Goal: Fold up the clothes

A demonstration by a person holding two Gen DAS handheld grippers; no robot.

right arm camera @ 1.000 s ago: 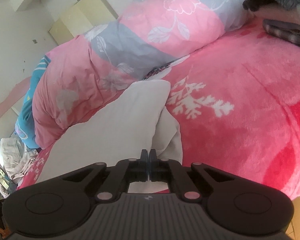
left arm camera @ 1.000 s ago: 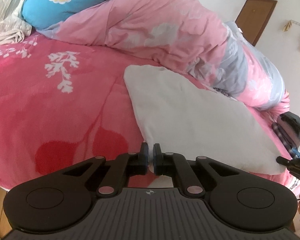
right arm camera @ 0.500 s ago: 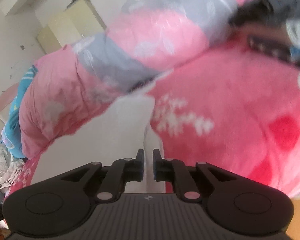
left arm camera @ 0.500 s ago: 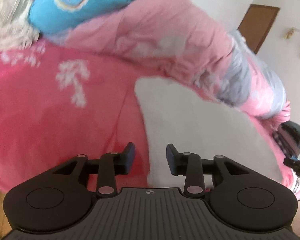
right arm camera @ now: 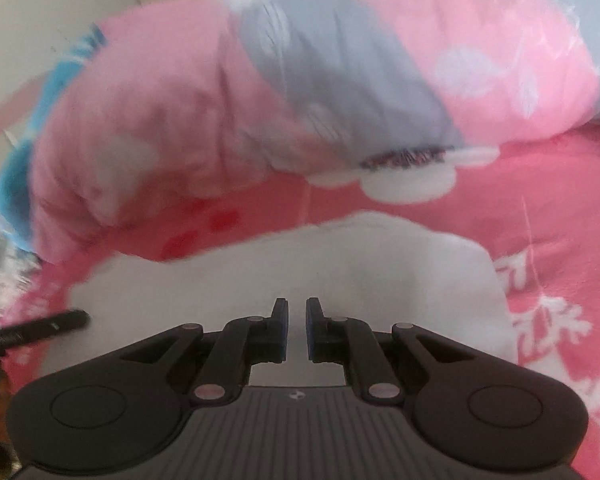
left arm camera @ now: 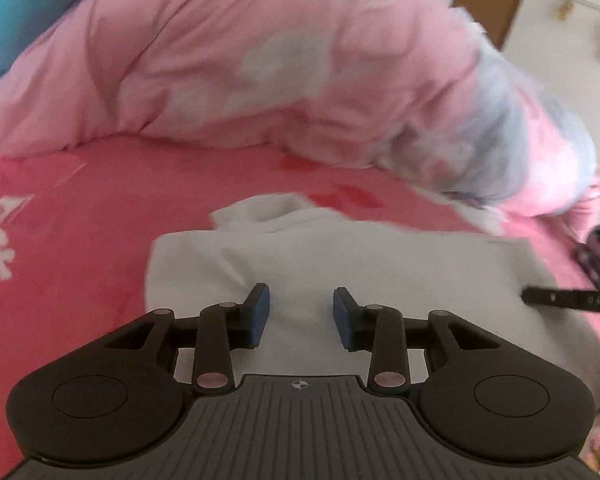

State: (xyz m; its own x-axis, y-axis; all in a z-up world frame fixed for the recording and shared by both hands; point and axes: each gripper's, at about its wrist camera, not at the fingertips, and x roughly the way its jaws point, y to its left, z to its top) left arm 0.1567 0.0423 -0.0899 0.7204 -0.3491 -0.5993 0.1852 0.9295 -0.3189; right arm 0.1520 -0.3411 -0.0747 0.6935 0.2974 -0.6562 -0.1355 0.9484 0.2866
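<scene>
Nearest, left gripper (left arm camera: 302, 314) hovering over the folded white cotton garment (left arm camera: 380, 280), jaws moderately apart with nothing between them; right gripper (right arm camera: 297, 328) likewise above the cloth, jaws parted only a narrow slit, empty. Garment lying flat on the pink fleece blanket with white snowflake print (right arm camera: 540, 240), probably released to settle the fold. Both tools tilted downward over it; beyond, rumpled pink-and-grey quilt (left arm camera: 300, 80).
</scene>
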